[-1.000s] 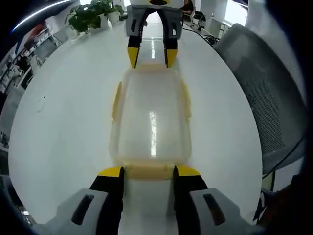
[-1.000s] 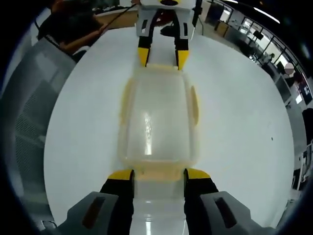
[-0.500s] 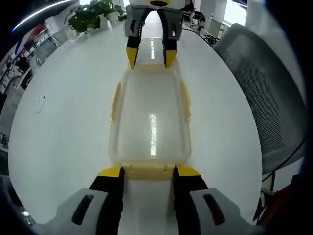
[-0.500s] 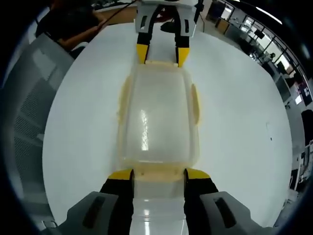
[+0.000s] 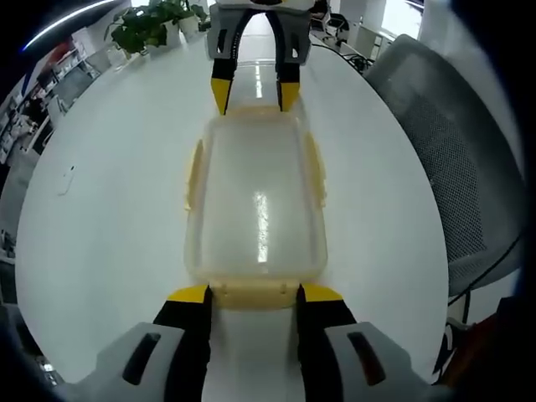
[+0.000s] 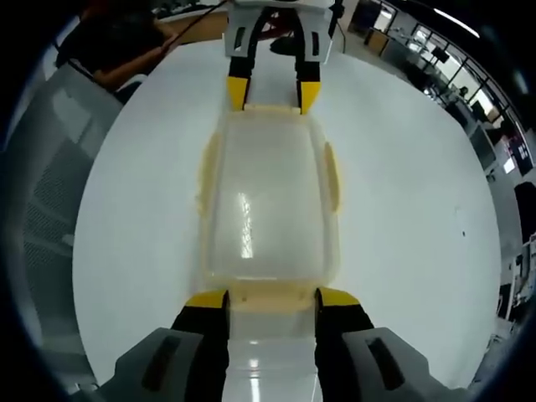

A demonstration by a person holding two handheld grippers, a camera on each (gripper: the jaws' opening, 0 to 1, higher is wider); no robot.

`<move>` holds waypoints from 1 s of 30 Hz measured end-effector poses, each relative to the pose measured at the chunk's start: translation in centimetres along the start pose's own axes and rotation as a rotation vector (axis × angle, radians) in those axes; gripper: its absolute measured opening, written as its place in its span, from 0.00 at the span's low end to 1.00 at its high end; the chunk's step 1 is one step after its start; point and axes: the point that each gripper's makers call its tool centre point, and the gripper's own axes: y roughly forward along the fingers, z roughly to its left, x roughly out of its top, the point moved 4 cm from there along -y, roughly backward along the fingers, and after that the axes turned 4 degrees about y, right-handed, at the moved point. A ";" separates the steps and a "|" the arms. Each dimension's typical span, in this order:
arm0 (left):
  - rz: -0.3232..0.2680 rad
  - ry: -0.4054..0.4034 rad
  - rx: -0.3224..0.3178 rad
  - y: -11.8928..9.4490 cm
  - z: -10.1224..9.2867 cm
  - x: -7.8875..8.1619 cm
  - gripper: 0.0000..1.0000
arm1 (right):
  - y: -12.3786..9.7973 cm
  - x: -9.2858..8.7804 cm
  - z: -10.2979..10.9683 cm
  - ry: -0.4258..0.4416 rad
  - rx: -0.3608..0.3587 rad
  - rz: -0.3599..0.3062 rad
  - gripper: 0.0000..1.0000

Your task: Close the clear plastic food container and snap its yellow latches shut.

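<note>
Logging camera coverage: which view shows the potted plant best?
The left gripper view: the potted plant stands at the far end of the white table, leaves visible. The right gripper view faces the other way, toward a grey chair.

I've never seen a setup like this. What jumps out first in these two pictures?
A clear plastic food container with pale yellow latches lies lengthwise on a white table, lid on. A gripper stands open at each short end: the left gripper with its yellow-tipped jaws either side of one end latch, the right gripper likewise at the opposite end. A grey mesh chair stands beside the table.
</note>
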 end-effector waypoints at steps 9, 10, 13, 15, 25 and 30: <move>0.017 -0.027 0.037 -0.1 -0.1 0.0 0.37 | 0.0 -0.1 -0.1 0.007 0.003 -0.013 0.36; 0.019 -0.015 0.041 -0.2 -0.1 0.1 0.37 | 0.0 -0.1 -0.1 0.013 0.003 -0.013 0.36; 0.023 -0.009 0.052 -0.2 -0.1 0.1 0.37 | -0.1 0.0 -0.1 0.010 0.000 -0.011 0.36; 0.034 -0.005 0.049 -0.3 -0.2 0.1 0.37 | -0.1 0.0 0.0 0.011 0.006 -0.017 0.36; 0.012 -0.010 0.065 -1.7 -0.3 0.8 0.38 | -1.8 0.3 -0.1 -0.012 -0.005 -0.053 0.36; 0.010 -0.003 0.077 -2.6 -0.4 1.3 0.38 | -2.7 0.4 0.0 -0.014 -0.013 -0.067 0.36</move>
